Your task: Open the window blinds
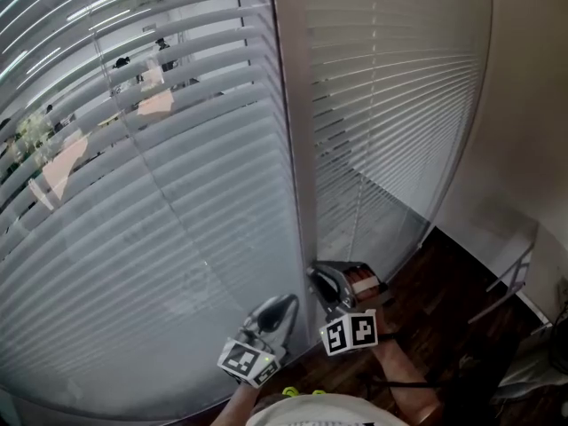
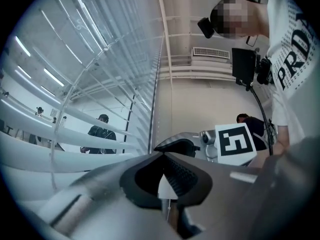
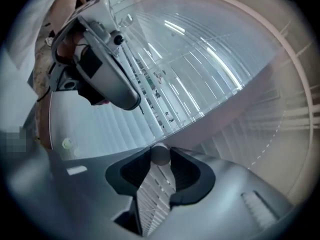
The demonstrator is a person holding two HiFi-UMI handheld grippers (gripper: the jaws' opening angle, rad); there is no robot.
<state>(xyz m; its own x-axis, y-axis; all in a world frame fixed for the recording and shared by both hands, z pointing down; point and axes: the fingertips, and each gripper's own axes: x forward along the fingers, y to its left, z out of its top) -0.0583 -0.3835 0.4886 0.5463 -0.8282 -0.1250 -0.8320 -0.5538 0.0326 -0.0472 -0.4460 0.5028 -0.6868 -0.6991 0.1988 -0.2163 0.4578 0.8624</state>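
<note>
**Right tool (image 1: 327, 278) gripping wand (image 3: 160, 155) at the window blinds (image 1: 177, 193)**

Pinches the wand's rounded grey end between the right jaws, probably to twist it and tilt the slats. Holds left tool (image 1: 286, 302) just beside, jaws clenched tip to tip on nothing identifiable, apparently only waiting. Faces the blinds head-on: two white slatted panels filling the view ahead, split by a pale upright post (image 1: 297, 149). Shows the left panel's upper slats angled enough to glimpse a bright room beyond, with lower slats and right panel mostly closed. Seems early in the task.
</note>
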